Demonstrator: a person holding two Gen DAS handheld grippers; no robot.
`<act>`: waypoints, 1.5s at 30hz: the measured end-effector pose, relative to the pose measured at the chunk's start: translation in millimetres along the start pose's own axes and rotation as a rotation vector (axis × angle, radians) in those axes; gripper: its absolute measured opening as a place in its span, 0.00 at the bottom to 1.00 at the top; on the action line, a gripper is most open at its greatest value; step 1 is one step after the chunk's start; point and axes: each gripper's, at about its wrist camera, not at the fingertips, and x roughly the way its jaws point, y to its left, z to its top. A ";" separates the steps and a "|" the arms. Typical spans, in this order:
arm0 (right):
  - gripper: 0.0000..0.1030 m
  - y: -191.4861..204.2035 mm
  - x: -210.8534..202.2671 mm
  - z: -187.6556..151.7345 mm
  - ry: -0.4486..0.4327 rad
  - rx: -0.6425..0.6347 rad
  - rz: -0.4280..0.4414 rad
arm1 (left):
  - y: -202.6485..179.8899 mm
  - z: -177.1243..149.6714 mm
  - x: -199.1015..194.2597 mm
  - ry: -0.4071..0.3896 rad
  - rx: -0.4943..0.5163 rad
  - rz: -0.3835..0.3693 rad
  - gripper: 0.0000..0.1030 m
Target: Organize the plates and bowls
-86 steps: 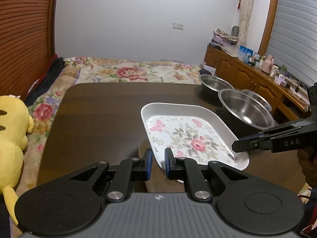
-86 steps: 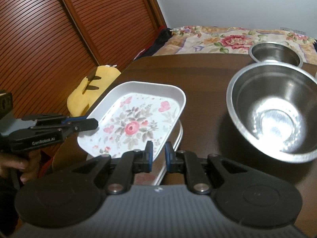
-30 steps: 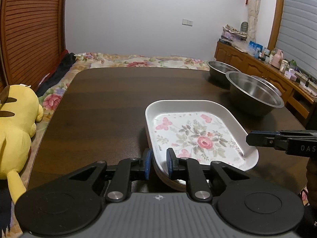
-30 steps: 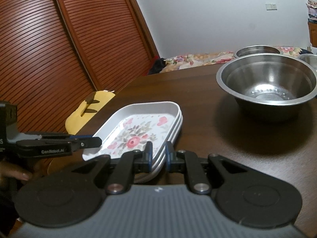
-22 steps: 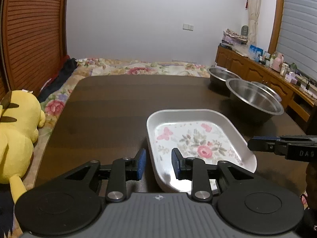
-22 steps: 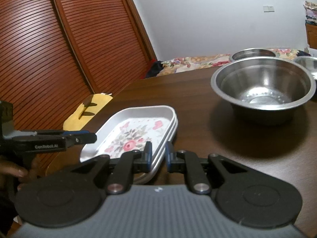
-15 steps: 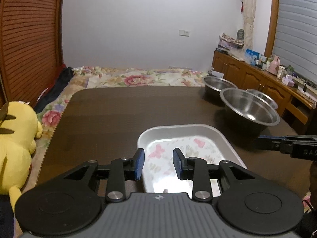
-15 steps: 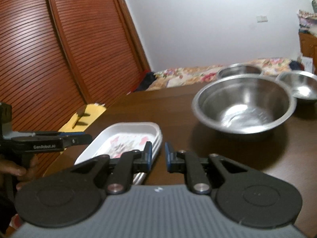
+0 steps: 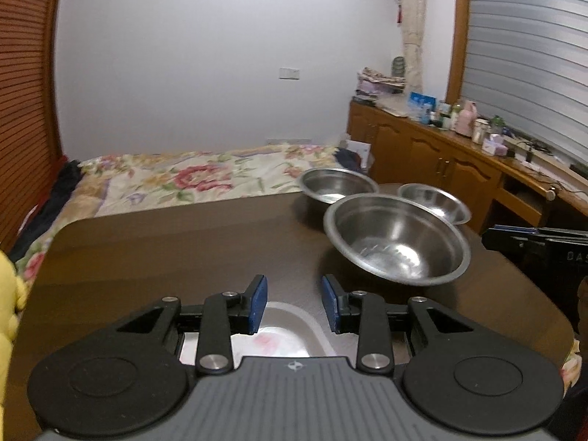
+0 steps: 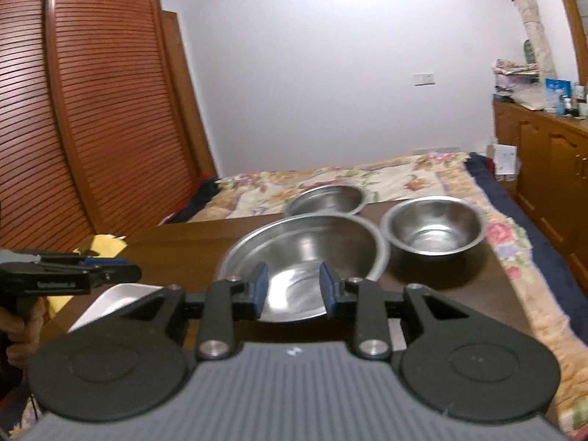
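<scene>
At the near edge of the worktop [image 9: 176, 257], the left hand-held gripper [image 9: 293, 303] now has its jaws apart and empty, where 2.9 s ago they were pinched on the rim of the floral plate [image 9: 279, 334]; that plate now lies flat on the worktop beneath the gripper, only its far rounded corner showing between the blue pads; the right wrist view shows a white corner of it [image 10: 117, 296] at lower left, and whether it sits on other plates cannot be told here; the right hand-held gripper [image 10: 293, 288] has likewise gone from narrow to parted jaws, holding nothing, and has swung from the plate to face the large steel bowl [image 10: 305, 253], whose near rim lies in line with the gap between the fingers, though contact cannot be judged; the frame is blurred; beyond it, to the right, stands a small steel bowl [image 10: 433, 228], just beside the large one, and a medium steel bowl [image 10: 327, 198] sits at the far edge of the worktop, close behind the large bowl; the left half of the worktop is bare dark wood out to its rounded far corner; past that edge lies the bed [image 9: 191, 180] with a floral cover; a wooden cabinet [image 9: 433, 158] runs along the right wall.
</scene>
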 end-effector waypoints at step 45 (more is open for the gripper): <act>0.52 -42.7 64.3 -7.6 0.107 0.091 -0.053 | -29.1 21.4 95.2 0.114 -0.083 -0.075 0.41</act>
